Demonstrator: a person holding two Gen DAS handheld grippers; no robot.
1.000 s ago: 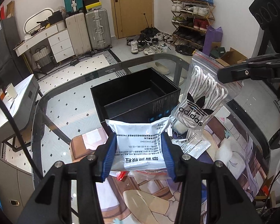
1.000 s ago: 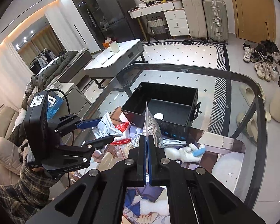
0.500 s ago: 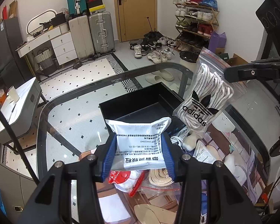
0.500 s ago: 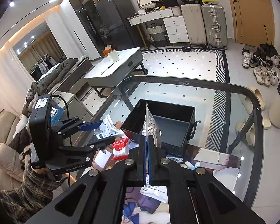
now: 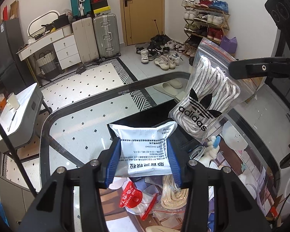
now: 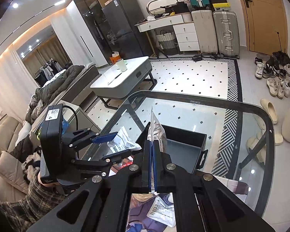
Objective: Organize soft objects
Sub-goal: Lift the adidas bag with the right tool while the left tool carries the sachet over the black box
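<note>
Above glass tabletop (image 5: 83,127), puffy white pouch (image 5: 143,150)

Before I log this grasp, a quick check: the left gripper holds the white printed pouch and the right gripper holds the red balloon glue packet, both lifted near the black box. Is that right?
Not quite. The right gripper is shut on the adidas zip bag of laces, as the left wrist view shows. The red balloon glue packet lies on the table. The left gripper does hold the white printed pouch, both lifted near the black box.
</note>
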